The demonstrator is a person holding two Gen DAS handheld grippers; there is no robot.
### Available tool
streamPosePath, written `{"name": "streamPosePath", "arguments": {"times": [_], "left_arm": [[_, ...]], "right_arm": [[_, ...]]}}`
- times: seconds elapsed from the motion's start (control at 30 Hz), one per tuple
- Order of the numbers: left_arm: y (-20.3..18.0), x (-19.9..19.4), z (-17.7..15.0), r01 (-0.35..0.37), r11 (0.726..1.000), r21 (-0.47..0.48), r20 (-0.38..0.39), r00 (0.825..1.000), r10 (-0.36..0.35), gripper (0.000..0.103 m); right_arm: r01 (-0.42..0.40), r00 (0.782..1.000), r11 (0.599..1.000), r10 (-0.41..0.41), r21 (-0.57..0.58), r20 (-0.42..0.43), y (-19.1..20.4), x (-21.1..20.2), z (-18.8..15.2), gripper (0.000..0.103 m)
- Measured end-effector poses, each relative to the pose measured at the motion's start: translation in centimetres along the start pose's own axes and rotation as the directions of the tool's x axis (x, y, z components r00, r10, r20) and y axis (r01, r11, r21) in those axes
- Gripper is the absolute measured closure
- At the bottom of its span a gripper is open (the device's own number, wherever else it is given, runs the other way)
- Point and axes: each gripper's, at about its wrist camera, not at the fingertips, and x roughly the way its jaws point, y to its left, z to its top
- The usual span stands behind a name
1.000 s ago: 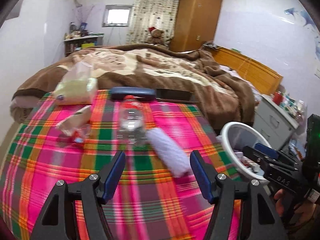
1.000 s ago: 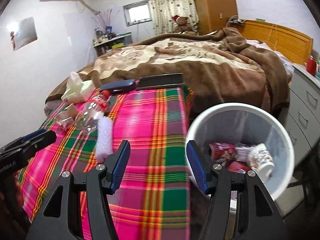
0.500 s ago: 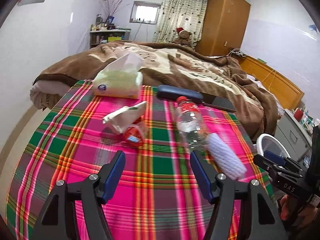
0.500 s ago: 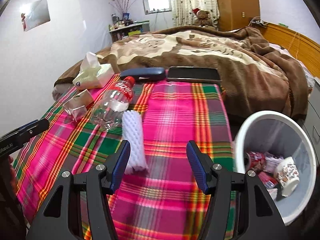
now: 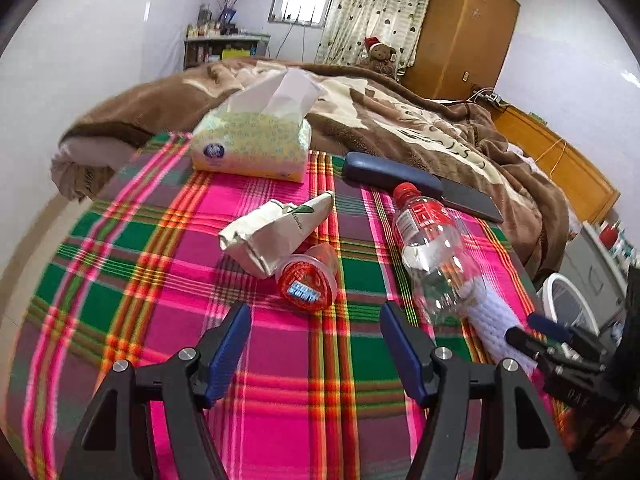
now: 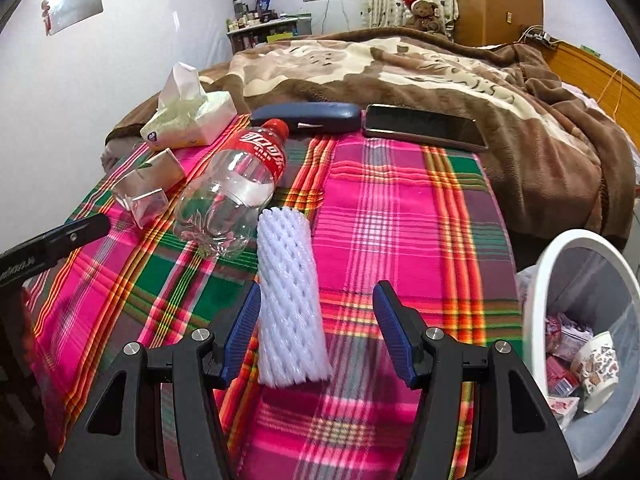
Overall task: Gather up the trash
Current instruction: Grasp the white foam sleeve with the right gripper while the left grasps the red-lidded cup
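On the plaid cloth lie a crumpled paper bag (image 5: 276,232), a clear cup with a red lid (image 5: 307,285), an empty plastic bottle (image 5: 434,256) with a red label, and a white foam net sleeve (image 6: 290,304). My left gripper (image 5: 314,340) is open and empty, just short of the red-lidded cup. My right gripper (image 6: 316,320) is open, its jaws either side of the sleeve's near end, not touching it. The bottle (image 6: 236,196) lies just left of the sleeve. The white trash bin (image 6: 540,280) holds wrappers and a paper cup at the right.
A tissue pack (image 5: 252,142), a dark blue case (image 6: 306,116) and a phone (image 6: 424,126) lie along the cloth's far edge. A bed with a brown blanket (image 6: 440,68) is behind. Drawers (image 5: 592,264) stand beyond the bin.
Both grippers have swung left, away from the bin. The left one now faces the cup and bag; the right one has closed in on the foam sleeve.
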Motion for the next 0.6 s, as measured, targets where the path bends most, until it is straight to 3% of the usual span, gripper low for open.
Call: {"name": "streamPosePath", "arguments": {"times": [0.6], "left_arm": [[0.9,5.2,2.5,-0.009,1.0,0.004,-0.044,0.999,0.009,0.036]], "right_arm": [[-0.019,1.0,1.0,0.019,0.024,-0.022,-0.1,1.6,0.5,0.043]]}}
